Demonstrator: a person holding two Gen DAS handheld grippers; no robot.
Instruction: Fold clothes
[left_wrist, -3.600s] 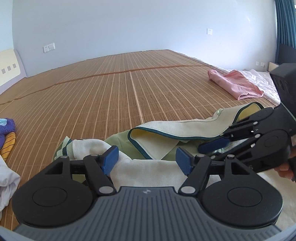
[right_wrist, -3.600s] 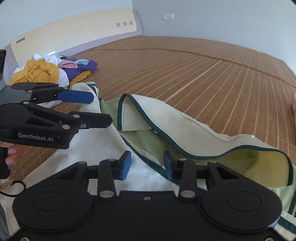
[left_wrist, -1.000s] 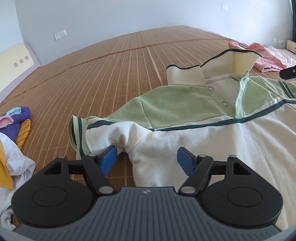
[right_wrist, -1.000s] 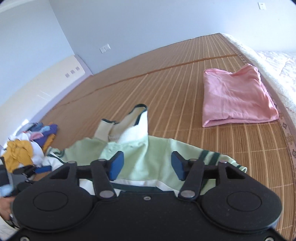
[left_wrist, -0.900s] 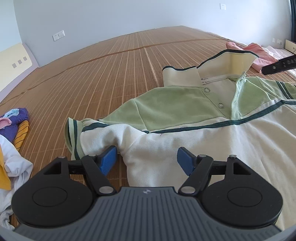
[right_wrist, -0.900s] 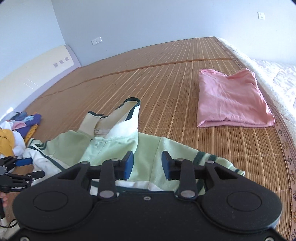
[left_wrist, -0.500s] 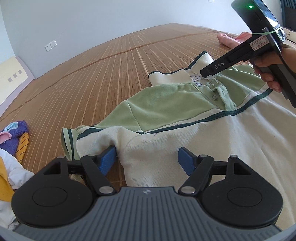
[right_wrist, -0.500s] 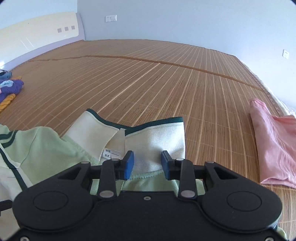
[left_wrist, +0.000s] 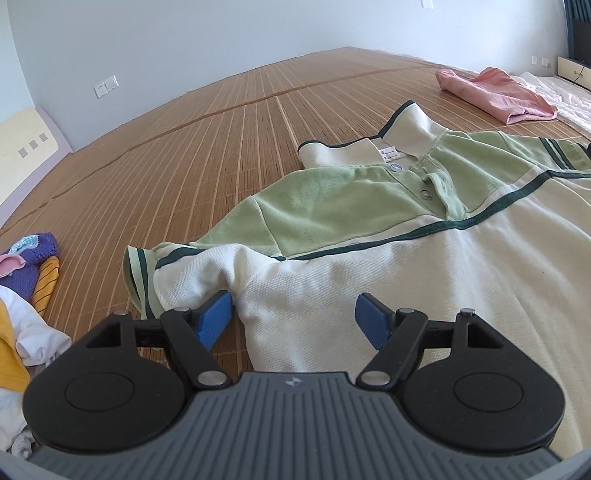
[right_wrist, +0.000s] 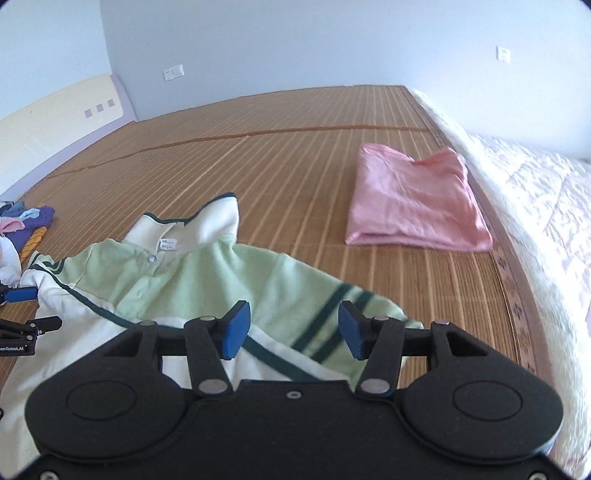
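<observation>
One green-and-cream polo shirt (left_wrist: 388, 236): spread front-up on the bamboo mat (left_wrist: 221, 140), collar toward the far wall, long axis running back to the grippers. Left gripper (left_wrist: 291, 317): jaws wide, hovering over the armpit, gripping nothing. Right gripper (right_wrist: 293, 328): jaws just opening, empty, above the striped sleeve. One folded pink garment (right_wrist: 413, 199); one unfolded pile (left_wrist: 26, 295)

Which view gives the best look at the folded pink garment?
The right wrist view: the pink garment lies whole and folded on the bamboo mat. The left wrist view catches it only small at the far right edge.
</observation>
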